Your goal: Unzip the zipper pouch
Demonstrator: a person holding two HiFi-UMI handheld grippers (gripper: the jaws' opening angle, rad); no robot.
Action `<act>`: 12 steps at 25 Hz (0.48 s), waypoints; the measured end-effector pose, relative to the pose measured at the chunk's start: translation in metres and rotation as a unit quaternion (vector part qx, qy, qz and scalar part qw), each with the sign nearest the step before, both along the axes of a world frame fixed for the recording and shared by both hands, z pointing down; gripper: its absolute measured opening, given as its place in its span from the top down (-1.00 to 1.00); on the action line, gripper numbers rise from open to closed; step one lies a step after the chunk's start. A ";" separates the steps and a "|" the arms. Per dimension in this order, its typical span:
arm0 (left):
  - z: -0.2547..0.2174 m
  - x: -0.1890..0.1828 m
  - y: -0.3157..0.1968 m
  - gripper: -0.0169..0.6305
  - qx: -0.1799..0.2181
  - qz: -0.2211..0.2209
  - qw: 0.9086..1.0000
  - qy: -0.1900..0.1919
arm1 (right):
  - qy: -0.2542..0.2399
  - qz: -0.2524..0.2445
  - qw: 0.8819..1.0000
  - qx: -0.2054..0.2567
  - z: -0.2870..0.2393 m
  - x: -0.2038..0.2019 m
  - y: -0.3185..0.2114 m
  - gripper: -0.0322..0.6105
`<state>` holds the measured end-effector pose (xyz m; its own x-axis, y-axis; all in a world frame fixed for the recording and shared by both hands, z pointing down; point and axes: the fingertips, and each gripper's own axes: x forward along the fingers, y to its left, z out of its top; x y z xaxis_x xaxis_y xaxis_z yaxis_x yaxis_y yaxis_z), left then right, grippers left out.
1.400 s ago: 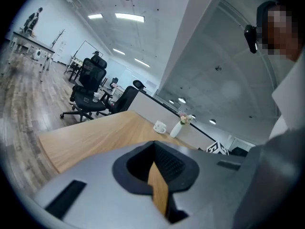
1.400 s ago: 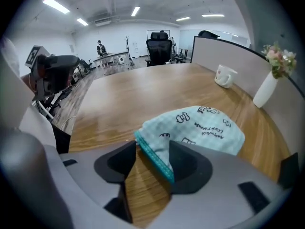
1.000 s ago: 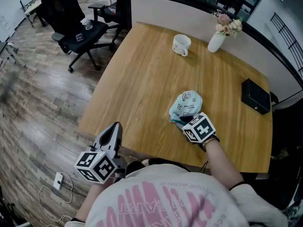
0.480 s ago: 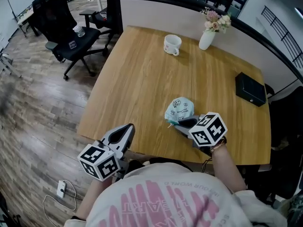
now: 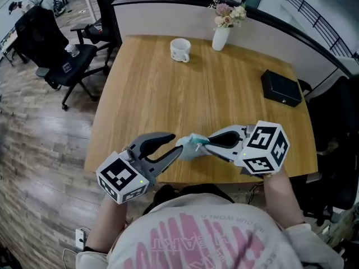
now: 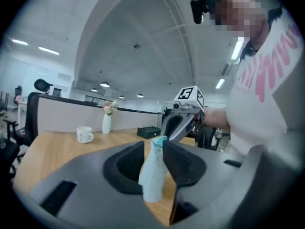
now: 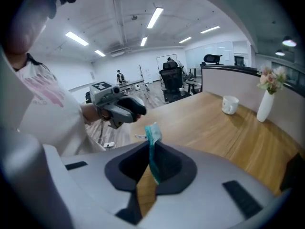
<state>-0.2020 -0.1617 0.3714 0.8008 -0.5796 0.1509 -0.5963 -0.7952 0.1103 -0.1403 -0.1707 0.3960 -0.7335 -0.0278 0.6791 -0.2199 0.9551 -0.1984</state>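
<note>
Grip: right gripper (image 5: 207, 143) jaws, just closing, are clamping teal edge (image 7: 152, 151) of pale-blue soft fabric zipper pouch (image 5: 190, 149), anchoring it clear of light wooden table (image 5: 168, 88) | left gripper (image 5: 177, 143) jaws, just opening, are standing apart around pouch body, not clamping; likely readying counter-hold.

Desk (image 5: 162, 100) smooth wood, lightly glossy; pouch (image 5: 189, 149) perhaps soft matt cloth; mug (image 5: 180, 49) glossy glaze; box (image 5: 282, 88) matt black.

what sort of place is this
Most likely an open-plan office: black swivel chairs stand nearby, the wooden desk is backed by a low partition, and strip lights run across a high ceiling.
</note>
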 end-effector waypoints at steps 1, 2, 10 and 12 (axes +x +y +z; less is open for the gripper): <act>-0.003 0.009 0.003 0.54 0.009 0.028 0.999 -0.018 | -0.015 -0.018 1.000 -0.004 -0.011 -0.002 0.009 0.80; -0.005 0.019 0.007 0.48 0.018 0.058 0.997 -0.038 | -0.033 -0.037 0.999 -0.009 -0.023 -0.005 0.017 0.81; -0.054 0.041 0.024 0.66 0.083 0.161 0.983 -0.032 | -0.128 -0.144 0.981 -0.014 -0.084 -0.019 0.038 0.81; -0.060 0.040 0.018 0.83 0.081 0.136 0.987 -0.017 | -0.148 -0.128 0.981 -0.011 -0.091 -0.021 0.027 0.80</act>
<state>-0.1623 -0.1438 0.3110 0.9260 -0.3628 0.1038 -0.3597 -0.9318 -0.0484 -0.1609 -0.1434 0.3052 -0.8797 0.1953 0.4335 0.0966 0.9661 -0.2393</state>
